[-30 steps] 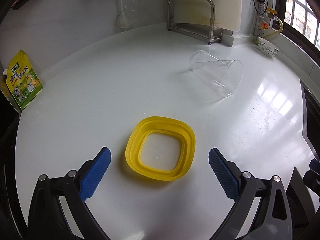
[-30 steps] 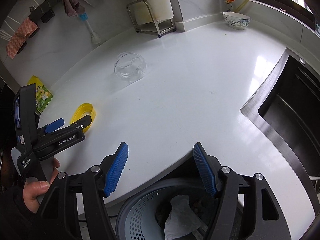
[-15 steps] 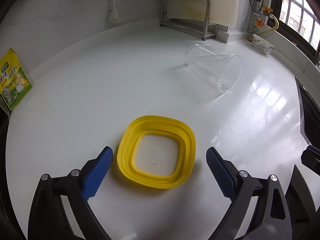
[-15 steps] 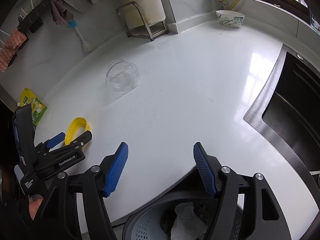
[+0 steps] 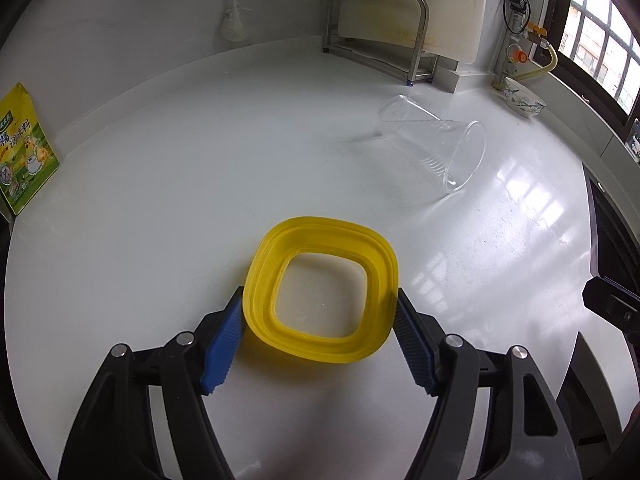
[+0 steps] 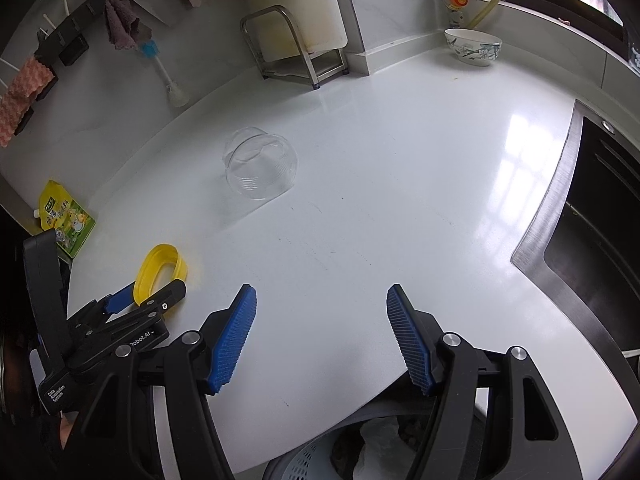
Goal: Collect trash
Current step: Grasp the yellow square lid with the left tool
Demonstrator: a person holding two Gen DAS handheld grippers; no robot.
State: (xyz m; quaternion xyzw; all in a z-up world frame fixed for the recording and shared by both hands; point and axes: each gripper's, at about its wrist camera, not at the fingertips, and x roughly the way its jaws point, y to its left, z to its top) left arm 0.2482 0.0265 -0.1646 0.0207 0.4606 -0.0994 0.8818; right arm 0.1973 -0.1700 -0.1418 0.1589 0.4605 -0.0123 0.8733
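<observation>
On the white counter (image 5: 160, 184), directly between the fingers of the left gripper (image 5: 320, 340), lies the yellow ring (image 5: 256, 280), a squarish, rounded plastic frame resting flat with its open centre showing the counter through it. The jaws are closing: the blue pads (image 5: 224, 344) stand at the ring's two outer side walls, left pad at the left wall and right pad at the right wall, apparently just meeting the plastic, though the fisheye view does not settle whether they already press on it. The ring has no marked long axis; it is nearly as wide as it is deep, and the grip spans its full width across the near half. In the right wrist view the same left gripper (image 6: 144, 304) is seen from the side, low at the counter's near left edge, with the yellow ring (image 6: 160, 268) at its tips.

The right gripper (image 6: 320, 340) hangs apart, jaws spread wide with nothing between them, above the counter's front edge and the grey perforated bin (image 6: 304, 460), which already holds crumpled white waste. The left hand is therefore the nearer one to the ring by far.

A clear plastic cup (image 5: 436, 144) lies on its side farther back and to the right, mouth towards the sink (image 6: 600, 220); it lies roughly ahead of the right gripper, well apart from both. A yellow-green pouch (image 5: 24, 152) stands at the far left edge.
</observation>
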